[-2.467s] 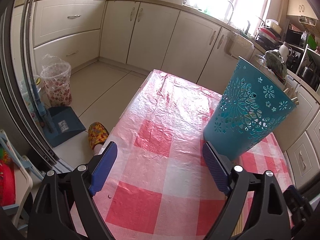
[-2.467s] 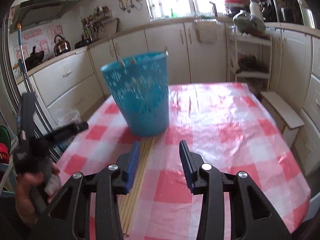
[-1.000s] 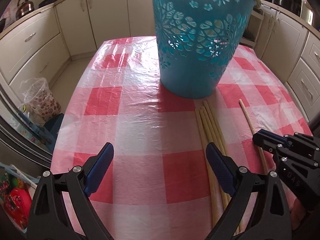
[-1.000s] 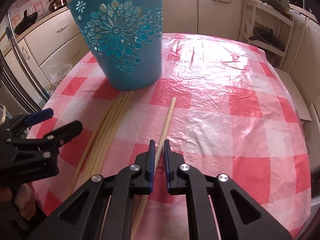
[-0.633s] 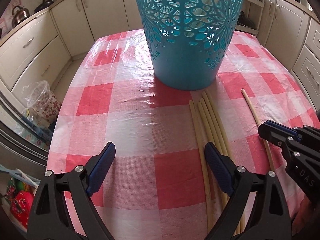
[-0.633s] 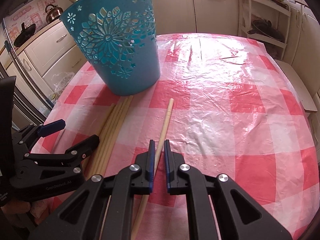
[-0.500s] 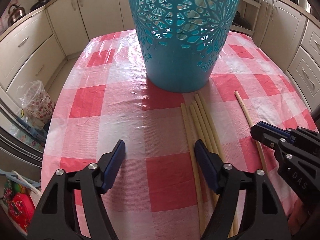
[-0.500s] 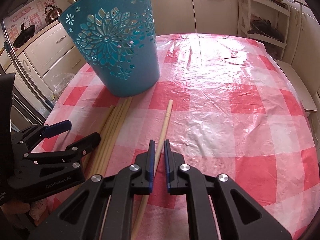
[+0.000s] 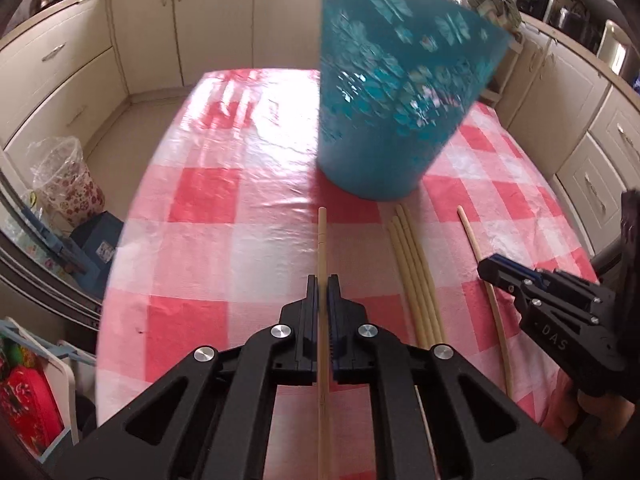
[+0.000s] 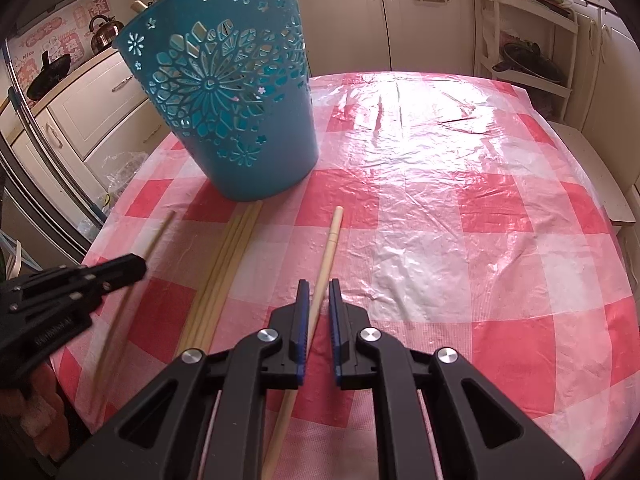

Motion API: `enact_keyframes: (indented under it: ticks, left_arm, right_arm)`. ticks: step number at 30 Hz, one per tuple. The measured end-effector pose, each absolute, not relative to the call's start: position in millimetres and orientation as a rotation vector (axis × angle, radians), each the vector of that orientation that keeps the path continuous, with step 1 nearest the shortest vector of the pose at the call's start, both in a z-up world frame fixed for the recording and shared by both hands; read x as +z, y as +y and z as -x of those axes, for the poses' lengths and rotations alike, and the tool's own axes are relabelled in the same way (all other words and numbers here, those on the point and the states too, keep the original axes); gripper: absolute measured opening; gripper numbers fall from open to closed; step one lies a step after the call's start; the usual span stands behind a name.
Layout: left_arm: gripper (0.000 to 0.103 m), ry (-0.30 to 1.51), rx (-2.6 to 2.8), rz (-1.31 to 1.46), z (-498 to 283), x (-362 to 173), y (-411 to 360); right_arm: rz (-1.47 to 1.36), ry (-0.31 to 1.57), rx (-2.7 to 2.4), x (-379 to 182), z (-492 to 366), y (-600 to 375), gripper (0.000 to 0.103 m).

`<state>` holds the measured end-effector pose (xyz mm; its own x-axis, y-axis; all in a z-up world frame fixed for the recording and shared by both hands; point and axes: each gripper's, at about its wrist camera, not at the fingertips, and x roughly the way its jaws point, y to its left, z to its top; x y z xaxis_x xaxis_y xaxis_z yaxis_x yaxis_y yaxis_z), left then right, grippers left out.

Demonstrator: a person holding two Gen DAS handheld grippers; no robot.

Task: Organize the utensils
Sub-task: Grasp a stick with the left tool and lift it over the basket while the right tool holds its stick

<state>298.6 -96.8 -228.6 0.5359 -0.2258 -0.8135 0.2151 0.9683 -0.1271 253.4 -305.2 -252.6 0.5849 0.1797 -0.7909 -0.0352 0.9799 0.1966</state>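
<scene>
A teal cut-out basket stands upright on the checked table. In front of it lie several pale wooden sticks in a bundle. My left gripper is shut on one stick, which points toward the basket and sits apart to the left of the bundle; it looks blurred in the right wrist view. My right gripper is shut on another single stick, right of the bundle. A stick end pokes out of the basket.
A red-and-white plastic cloth covers the table. Cream cabinets ring the room. A floral bin and a blue dustpan stand on the floor at the left, a white rack at the back right.
My left gripper went from wide open to shut on one stick of the bundle and has drawn it leftward, away from the others. The right gripper keeps its hold and has not moved.
</scene>
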Motion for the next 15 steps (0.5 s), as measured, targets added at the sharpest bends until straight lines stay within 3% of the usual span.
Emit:
enact_keyframes:
  ticks: [7, 11, 15]
  left_arm:
    - [0.004, 0.695, -0.274, 0.181, -304.2, -120.3, -44.7]
    - [0.004, 0.504, -0.33, 0.207, -318.8, -64.3, -62.9]
    - [0.004, 0.364, -0.334, 0.215, -349.1, -41.4, -91.9]
  right_arm:
    - [-0.163, 0.934, 0.125, -253.0, -254.2, -303.0, 0.013]
    - [-0.149, 0.93, 0.132, -252.6, -253.6, -299.8, 0.017]
    - [-0.148, 0.929, 0.137, -252.5, -254.0, -299.5, 0.02]
